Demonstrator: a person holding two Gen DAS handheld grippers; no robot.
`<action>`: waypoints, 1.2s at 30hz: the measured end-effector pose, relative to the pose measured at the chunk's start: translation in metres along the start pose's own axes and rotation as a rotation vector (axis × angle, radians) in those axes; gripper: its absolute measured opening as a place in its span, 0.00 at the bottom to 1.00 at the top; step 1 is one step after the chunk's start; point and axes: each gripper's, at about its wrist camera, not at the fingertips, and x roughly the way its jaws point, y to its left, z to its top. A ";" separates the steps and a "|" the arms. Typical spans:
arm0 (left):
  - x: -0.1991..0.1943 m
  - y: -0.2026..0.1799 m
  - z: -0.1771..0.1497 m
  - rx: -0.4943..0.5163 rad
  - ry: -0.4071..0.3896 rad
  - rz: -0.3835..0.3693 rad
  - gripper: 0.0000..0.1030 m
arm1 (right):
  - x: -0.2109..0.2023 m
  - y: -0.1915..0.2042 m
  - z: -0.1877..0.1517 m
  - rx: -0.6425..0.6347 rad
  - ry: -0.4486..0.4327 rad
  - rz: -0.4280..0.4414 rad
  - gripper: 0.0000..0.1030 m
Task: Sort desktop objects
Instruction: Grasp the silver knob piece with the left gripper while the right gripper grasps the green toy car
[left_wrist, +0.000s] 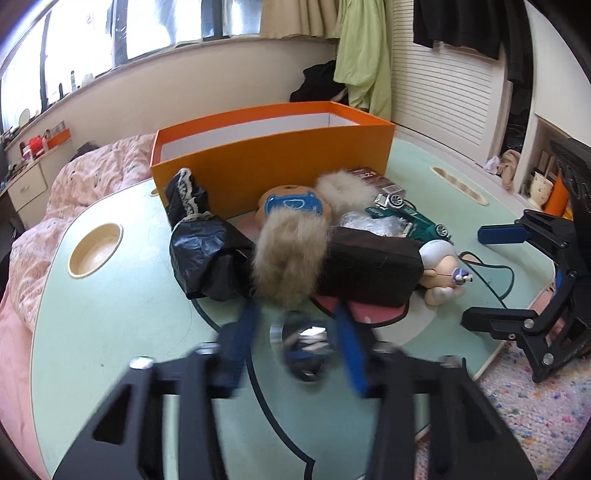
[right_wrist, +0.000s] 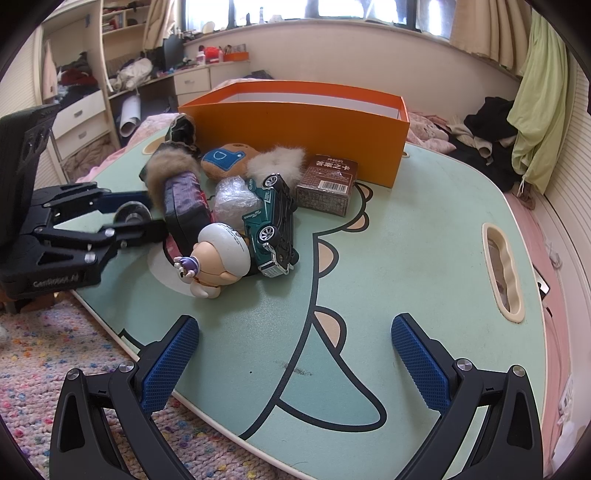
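Across the mint-green bench (right_wrist: 424, 236) the biggest thing is the orange box (right_wrist: 314, 140), which stands open at the far edge; you can see only its white inner walls, so its contents cannot be told from either view. Just in front of it lies the heap to be sorted: a black bag (left_wrist: 207, 254), a tan fur piece (left_wrist: 291, 254) draped over a dark case (left_wrist: 373, 269), a green toy car (right_wrist: 273, 225) tipped on its side against a crinkled plastic wrap (right_wrist: 234, 197), a brown card box (right_wrist: 327, 184), a round plush with a blue patch (right_wrist: 229, 158), a white fur puff (right_wrist: 275, 160) and a small white-capped figurine (right_wrist: 218, 258). Your left tongs (left_wrist: 295, 350) sit low at the near side of the heap, blurred, with the pads drawn close on a small shiny round thing (left_wrist: 303, 343) whose kind is hard to tell; they seem to grip it. To do this step well, I would make sure that hold is firm, lift straight up clear of the fur and the case so nothing drags, then carry it over the orange wall before you let go. Your right tongs (right_wrist: 295, 354) hang wide and empty over bare bench, well apart from the heap; keep them clear.
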 end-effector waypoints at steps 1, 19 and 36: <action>0.000 0.000 0.000 0.004 -0.002 -0.004 0.30 | -0.001 0.000 -0.001 0.001 0.000 0.000 1.00; -0.012 0.000 0.000 0.008 -0.090 -0.013 0.30 | 0.003 0.008 0.066 0.124 -0.071 0.049 0.40; -0.018 -0.005 0.002 0.021 -0.116 -0.012 0.30 | -0.006 -0.043 0.043 0.354 -0.150 0.121 0.22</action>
